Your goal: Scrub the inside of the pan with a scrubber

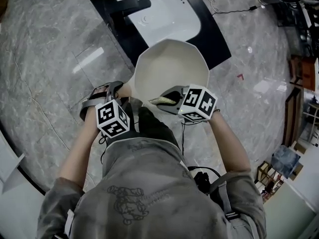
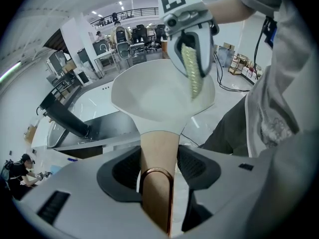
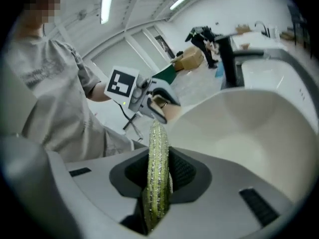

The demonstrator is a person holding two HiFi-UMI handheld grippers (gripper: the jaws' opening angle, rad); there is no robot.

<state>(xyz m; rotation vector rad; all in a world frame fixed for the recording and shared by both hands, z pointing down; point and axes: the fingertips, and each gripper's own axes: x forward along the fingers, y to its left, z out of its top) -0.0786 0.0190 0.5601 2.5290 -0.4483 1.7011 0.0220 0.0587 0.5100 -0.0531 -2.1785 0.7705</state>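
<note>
A cream-white pan with angular walls is held in the air above the floor, just in front of a sink. Its tan handle runs back between the jaws of my left gripper, which is shut on it. My right gripper is shut on a thin yellow-green scrubber, held edge-on. The scrubber's tip rests at the pan's near rim, over the inside. In the left gripper view the scrubber hangs down into the pan.
A white sink basin with a black faucet and dark surround lies just beyond the pan. Grey marble floor spreads all round. A black cable runs across the floor at upper right. Shelving and clutter stand at the far right.
</note>
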